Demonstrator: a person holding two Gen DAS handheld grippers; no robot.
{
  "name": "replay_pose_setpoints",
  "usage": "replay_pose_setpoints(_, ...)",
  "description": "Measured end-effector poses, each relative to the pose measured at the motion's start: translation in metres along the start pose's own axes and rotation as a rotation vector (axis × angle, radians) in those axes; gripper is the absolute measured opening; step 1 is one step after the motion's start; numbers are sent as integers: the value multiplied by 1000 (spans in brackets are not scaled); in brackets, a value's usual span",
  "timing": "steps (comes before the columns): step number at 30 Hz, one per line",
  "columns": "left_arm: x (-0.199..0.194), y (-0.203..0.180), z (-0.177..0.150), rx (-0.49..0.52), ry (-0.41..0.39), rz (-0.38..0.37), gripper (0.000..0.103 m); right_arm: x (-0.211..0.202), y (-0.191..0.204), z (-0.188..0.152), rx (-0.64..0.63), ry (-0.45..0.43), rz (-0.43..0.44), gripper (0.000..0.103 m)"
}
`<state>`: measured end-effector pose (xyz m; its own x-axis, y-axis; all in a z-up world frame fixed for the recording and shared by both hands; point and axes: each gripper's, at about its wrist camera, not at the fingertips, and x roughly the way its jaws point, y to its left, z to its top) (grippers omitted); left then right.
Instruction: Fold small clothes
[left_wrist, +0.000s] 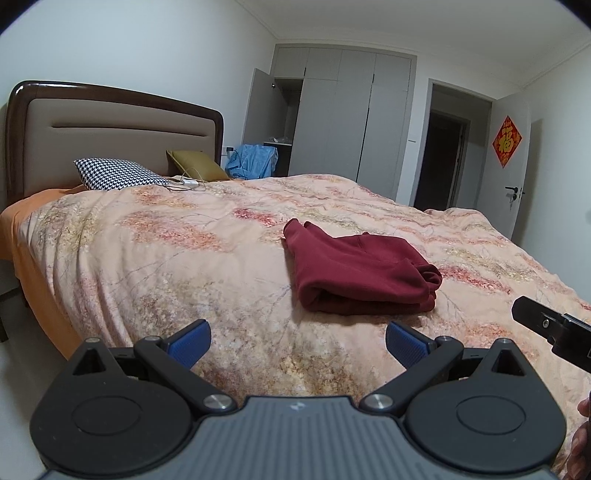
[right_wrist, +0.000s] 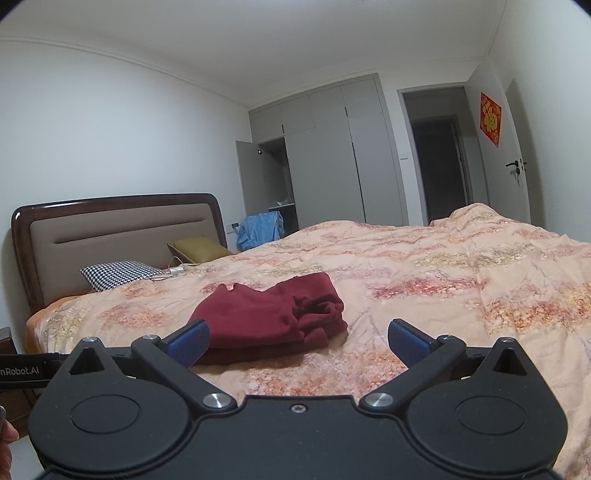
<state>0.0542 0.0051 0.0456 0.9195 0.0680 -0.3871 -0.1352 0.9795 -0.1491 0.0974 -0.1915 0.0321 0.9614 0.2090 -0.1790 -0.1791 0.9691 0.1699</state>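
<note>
Both wrist views look low across the bed (left_wrist: 147, 258) toward the wardrobe (right_wrist: 332, 155), sharing the headboard (left_wrist: 110, 133).

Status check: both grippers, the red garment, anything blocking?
Left gripper open, empty. Right gripper open, empty. Red garment lies folded on the quilt, untouched by either. Nothing in the way.

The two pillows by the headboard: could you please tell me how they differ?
The houndstooth pillow is black-and-white patterned; the olive pillow is plain. The houndstooth one lies nearer the camera, the olive one farther along the headboard. Both sit at the head of the bed.
</note>
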Motion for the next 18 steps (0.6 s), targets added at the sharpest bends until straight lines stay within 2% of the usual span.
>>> replay_pose_setpoints(18,-2,6,-3,-18,0,13,103,1,1,-2,0,10,0,103)
